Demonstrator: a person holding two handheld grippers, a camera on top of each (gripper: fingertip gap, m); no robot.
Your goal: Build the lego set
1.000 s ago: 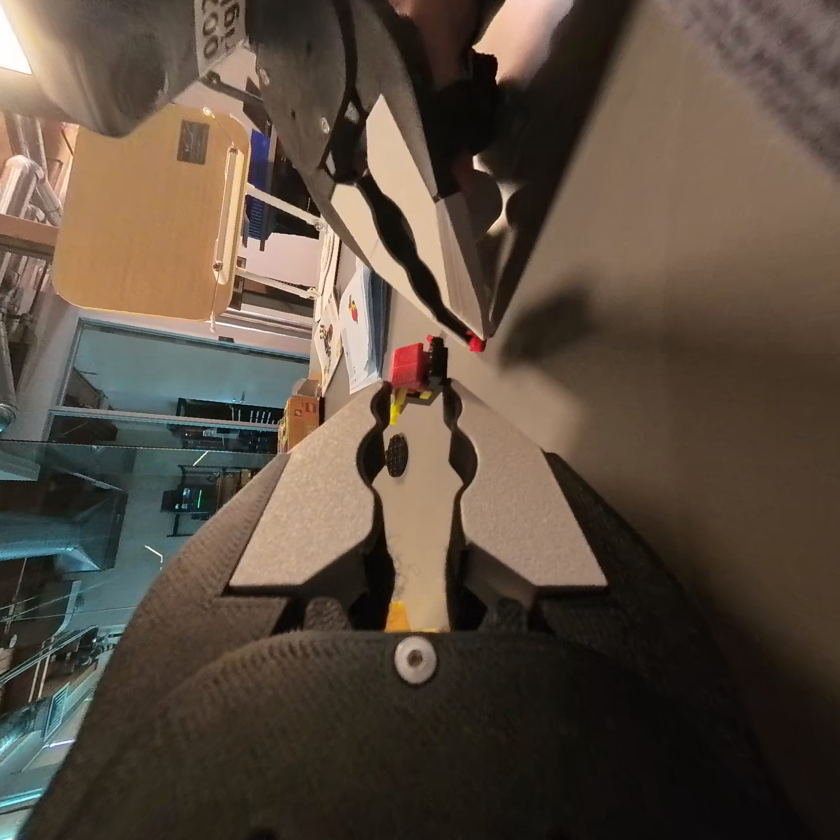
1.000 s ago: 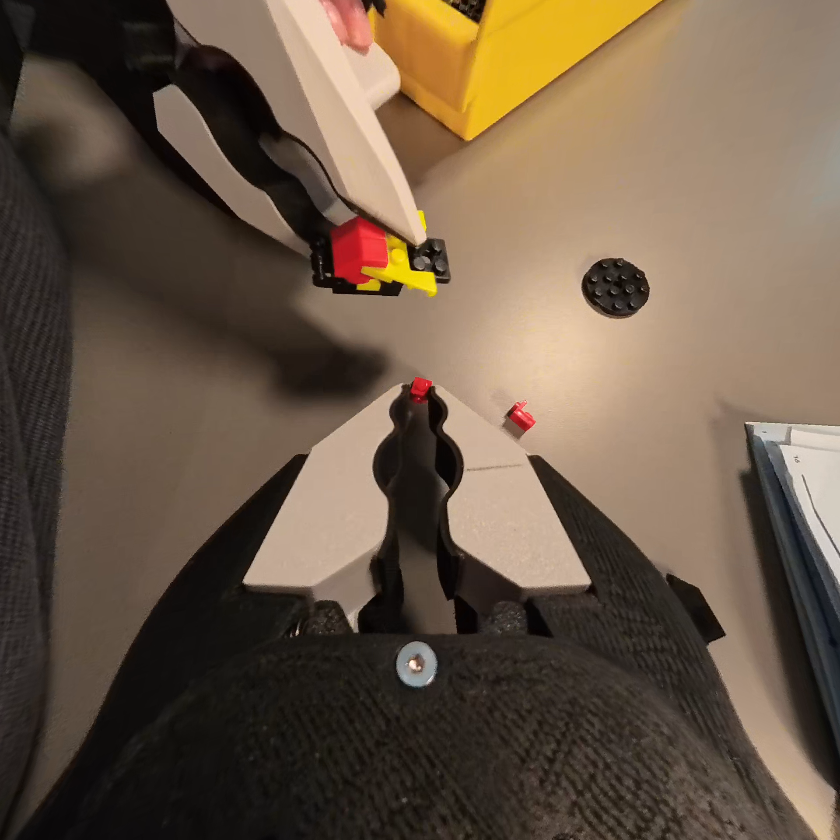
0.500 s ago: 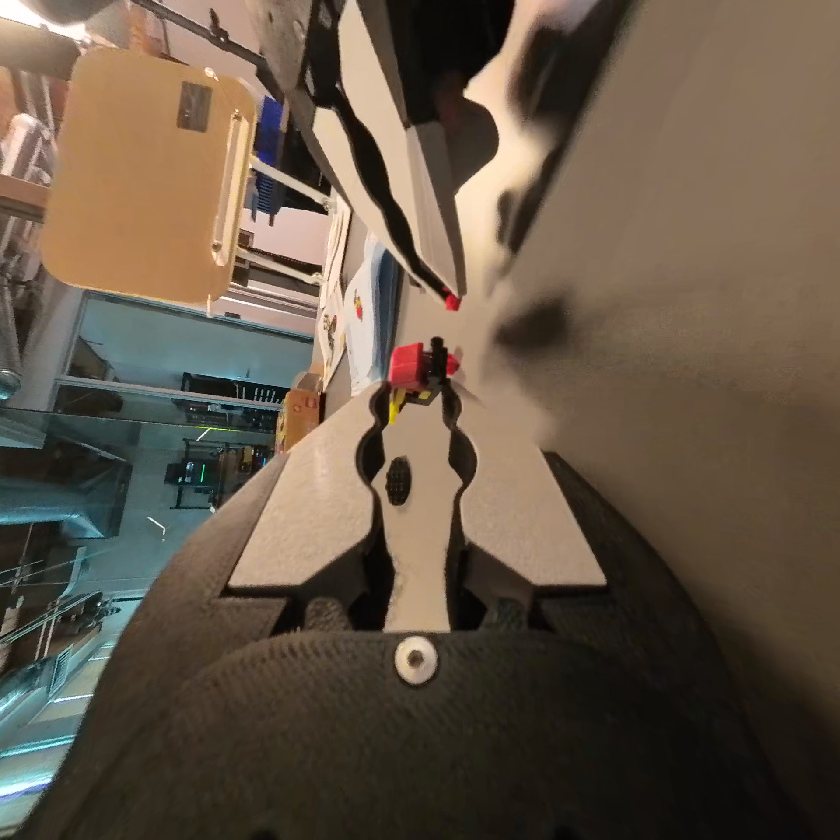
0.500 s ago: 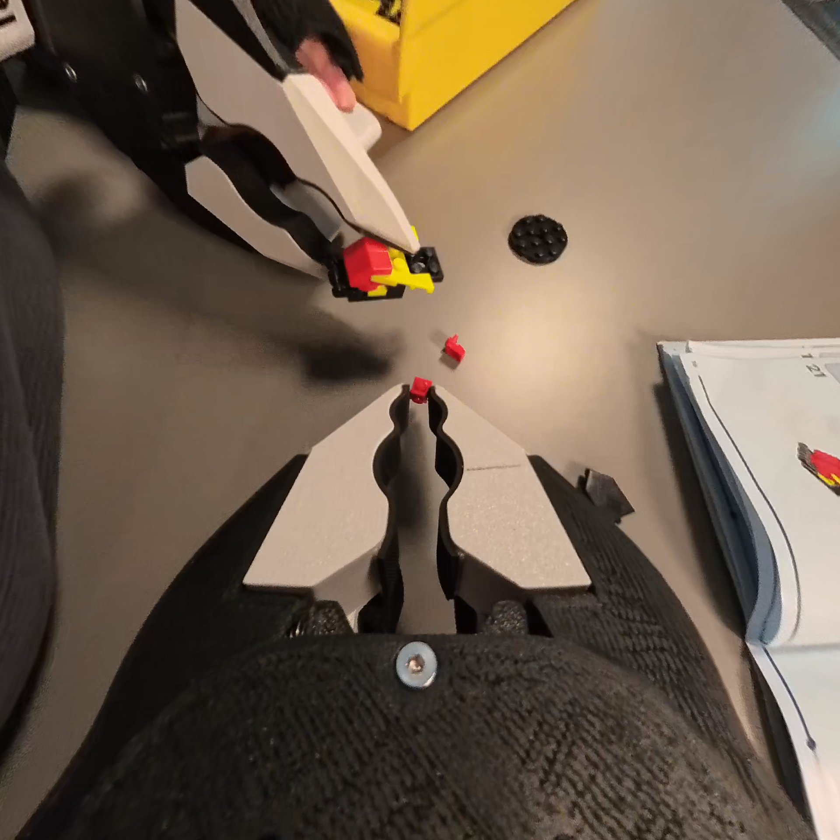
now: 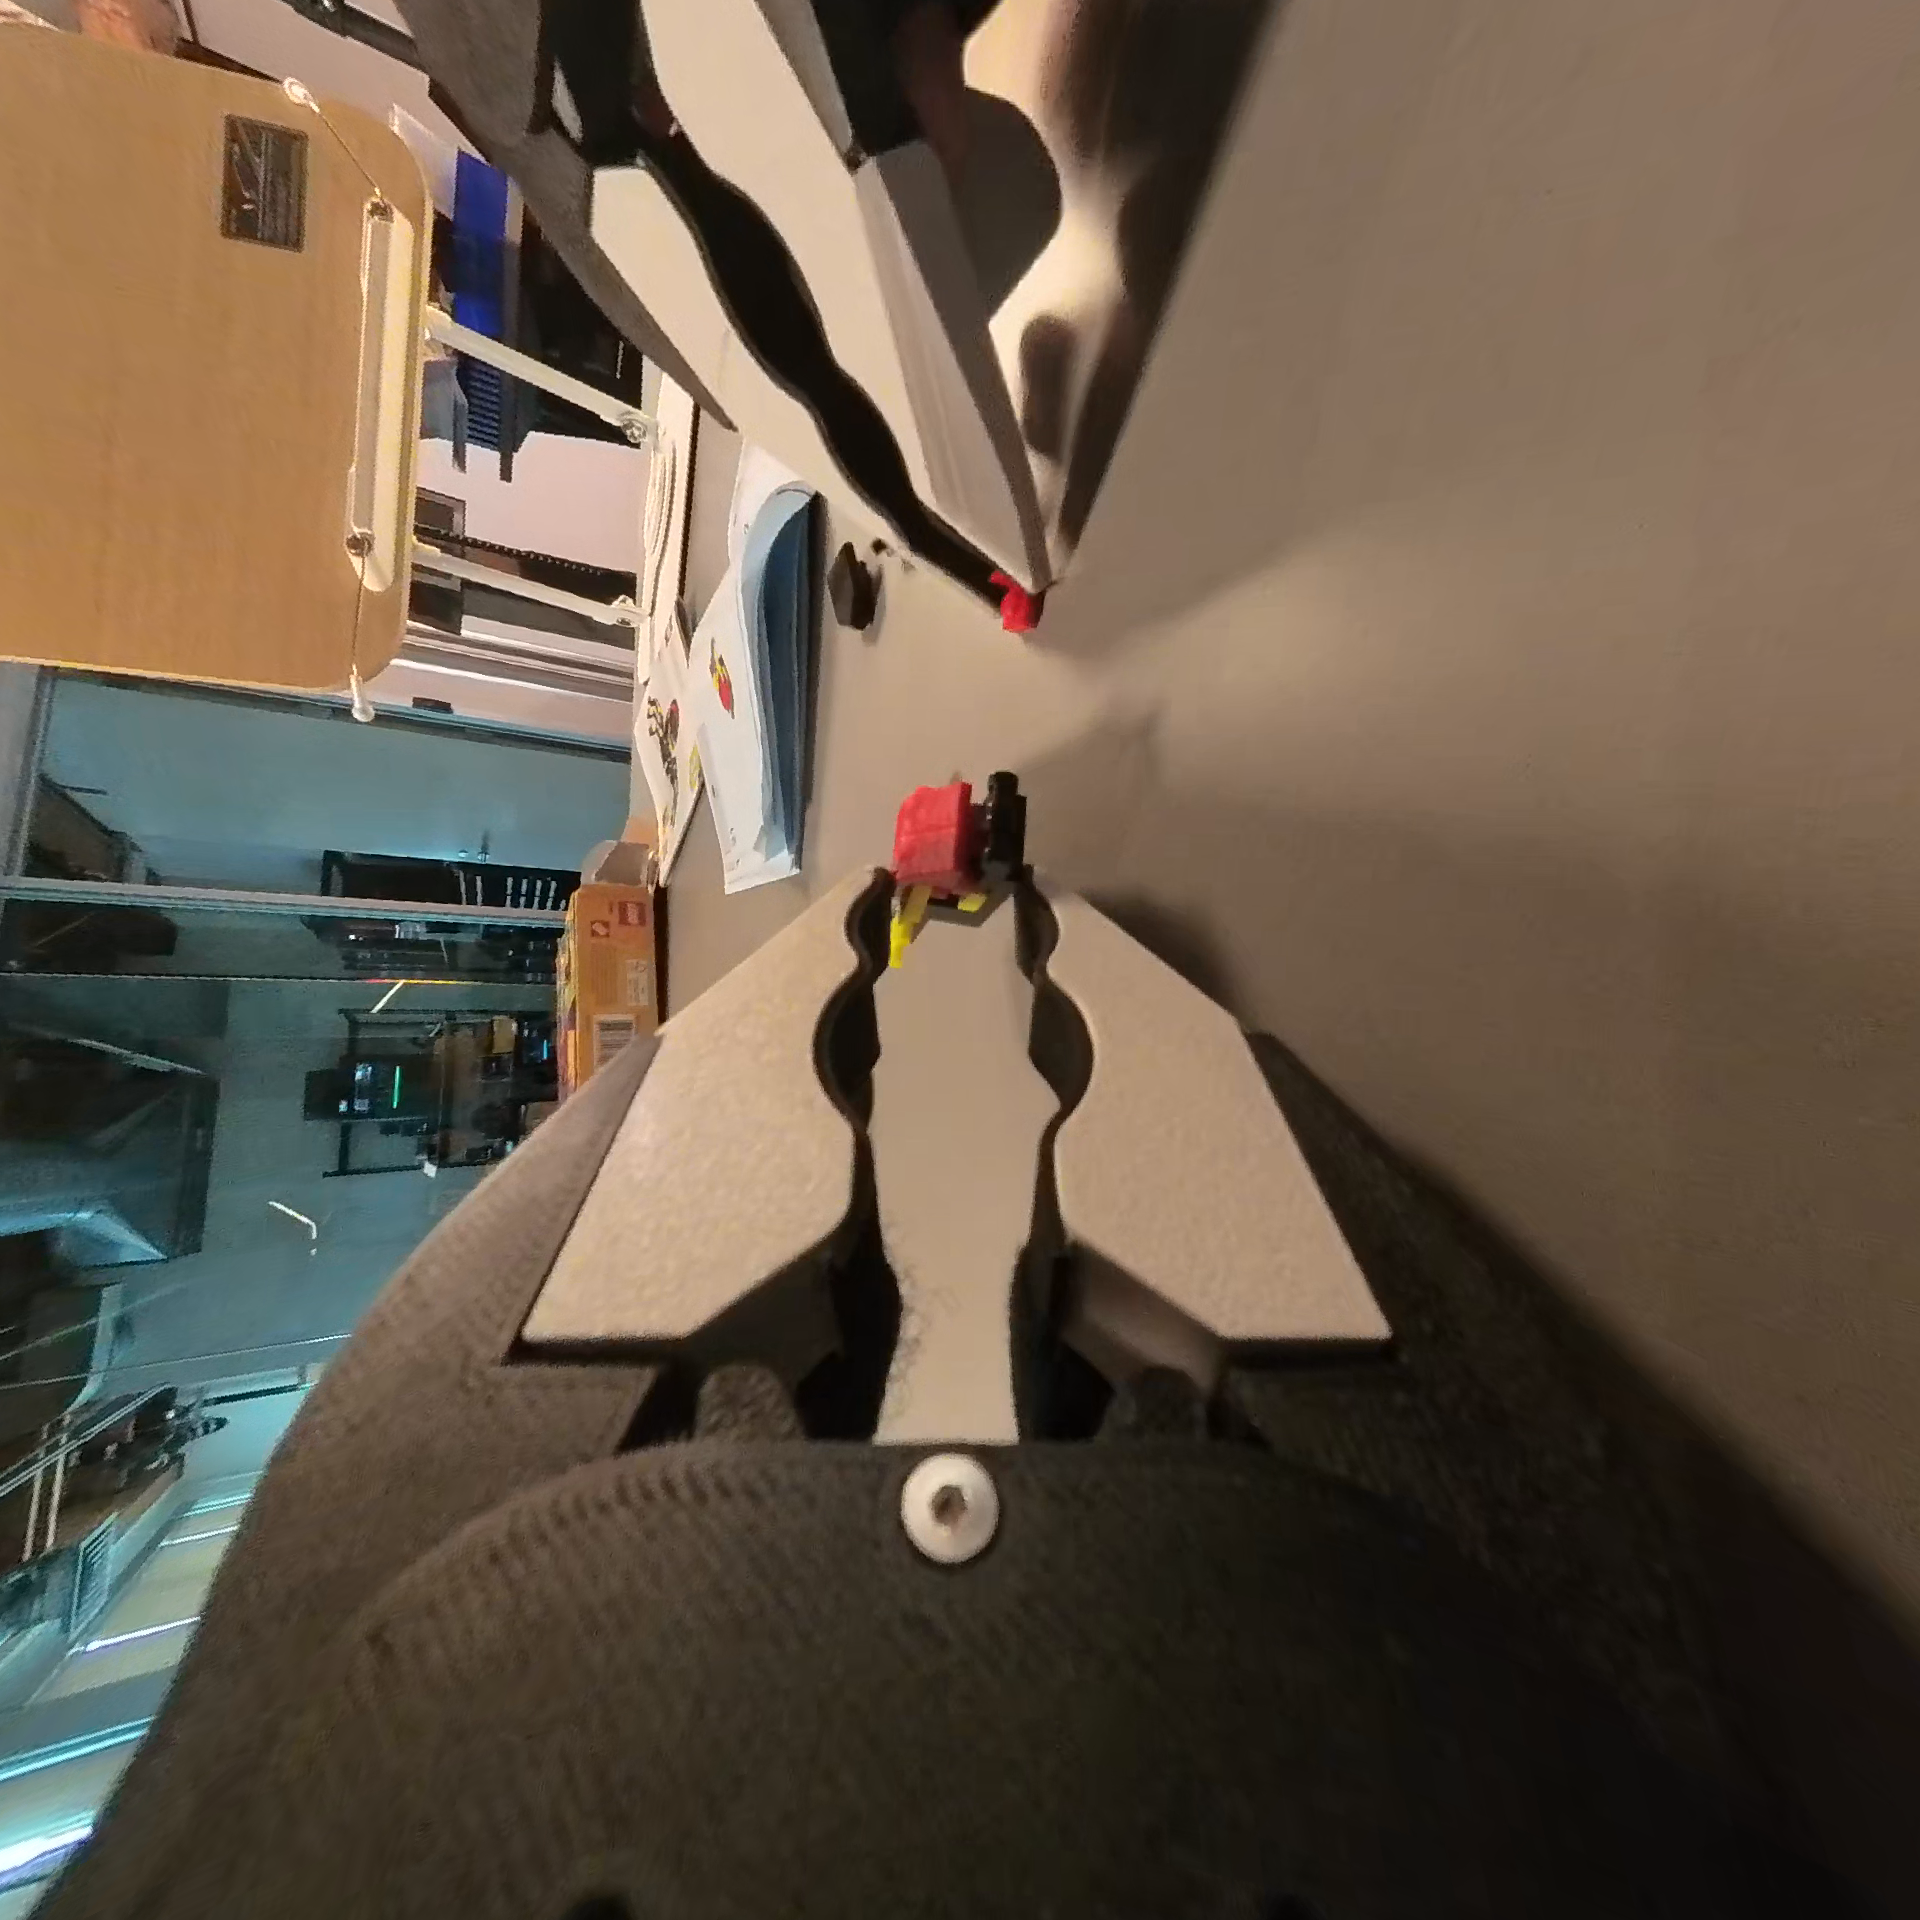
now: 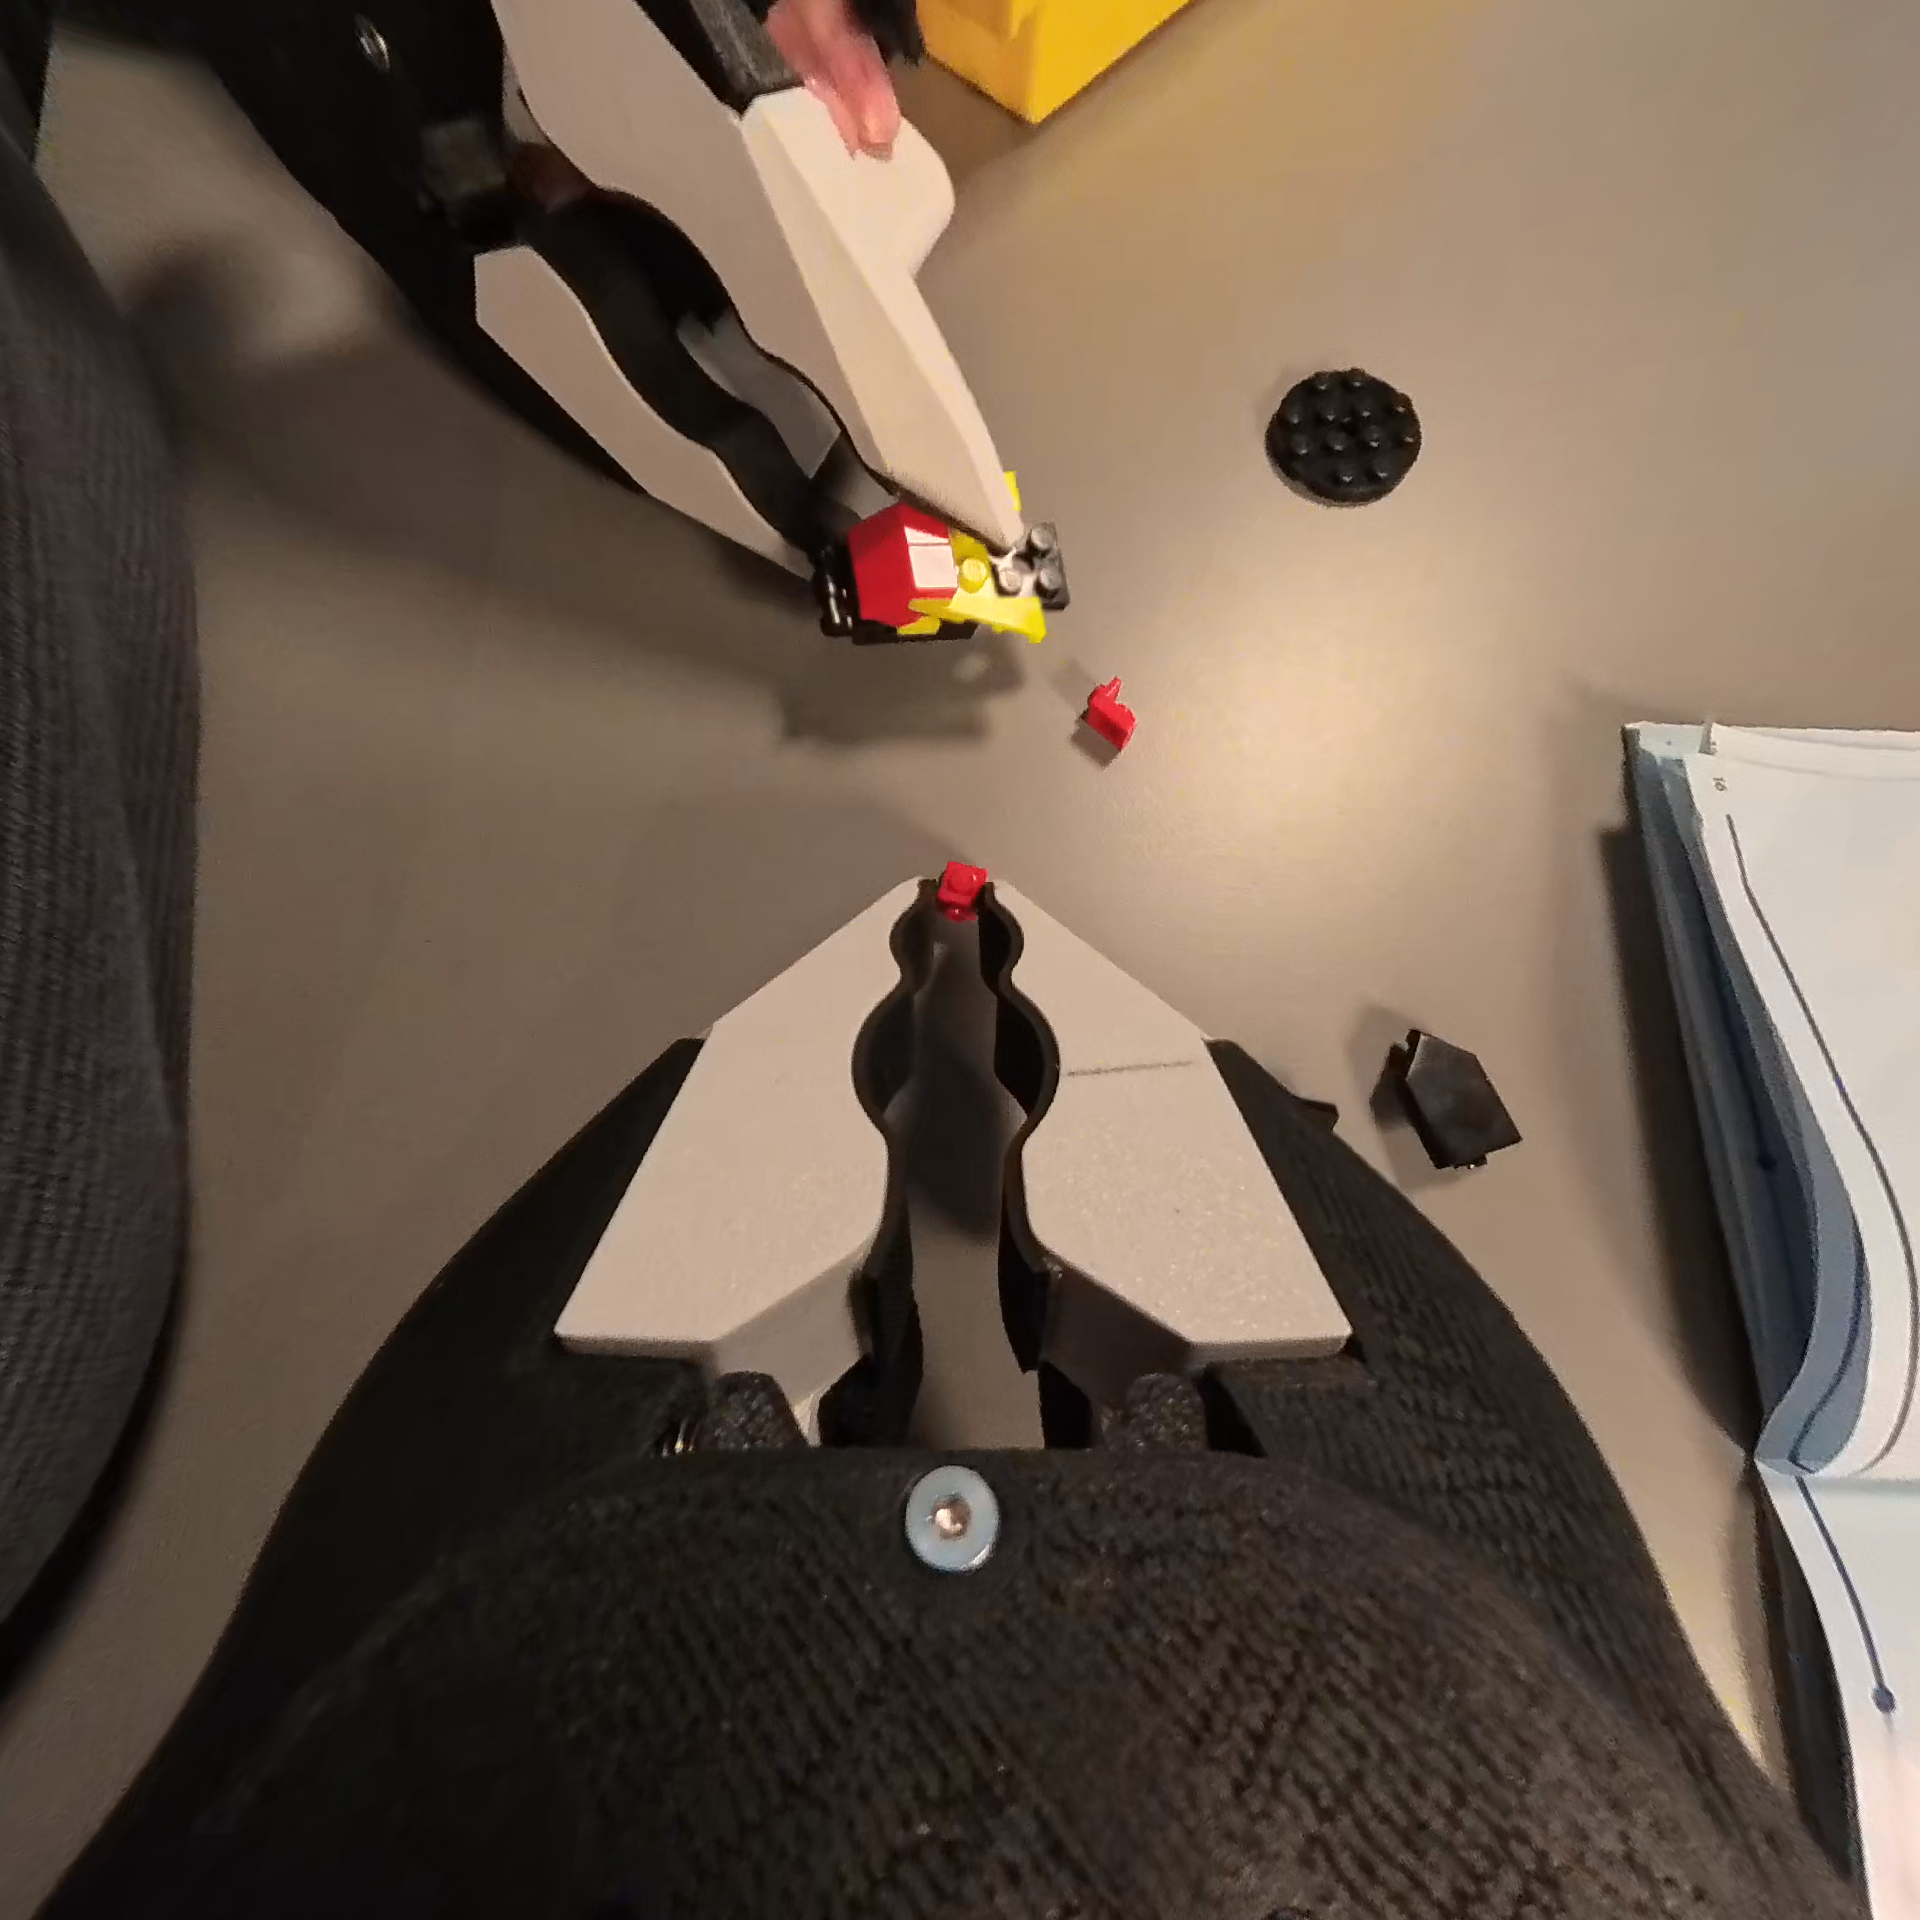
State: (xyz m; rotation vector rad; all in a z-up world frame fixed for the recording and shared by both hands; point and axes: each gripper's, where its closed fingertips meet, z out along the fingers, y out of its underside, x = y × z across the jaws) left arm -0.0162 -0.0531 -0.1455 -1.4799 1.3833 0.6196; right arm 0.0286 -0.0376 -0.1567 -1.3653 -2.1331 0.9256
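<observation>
Two hand-held grippers worked over a grey table [image 6: 1558,260]. Nearest, the right gripper [image 6: 961,894] had its two grey fingers pinched together on a tiny red brick [image 6: 960,889], held at the very tips above the tabletop. Just to its right, a small black angled piece [image 6: 1449,1101] lay on the table, and beyond that the open instruction booklet [image 6: 1787,1039] rested at the right edge.

A little farther on, a second small red piece [image 6: 1108,715] lay loose on the table, between the two grippers. Just past it, the left gripper [image 5: 951,904] was clamped on a small lego model [image 6: 940,577] made of red, yellow and black bricks, held slightly clear of the surface with its shadow beneath it. In the left wrist view the model [image 5: 951,847] stuck out from the fingertips, and the right gripper's tip with the red brick [image 5: 1016,608] showed farther off.

Farther back, a round black studded plate [image 6: 1343,436] sat by itself on the table. At the far edge stood the corner of a yellow box [image 6: 1039,52], with part of a person's hand [image 6: 847,83] near it.
</observation>
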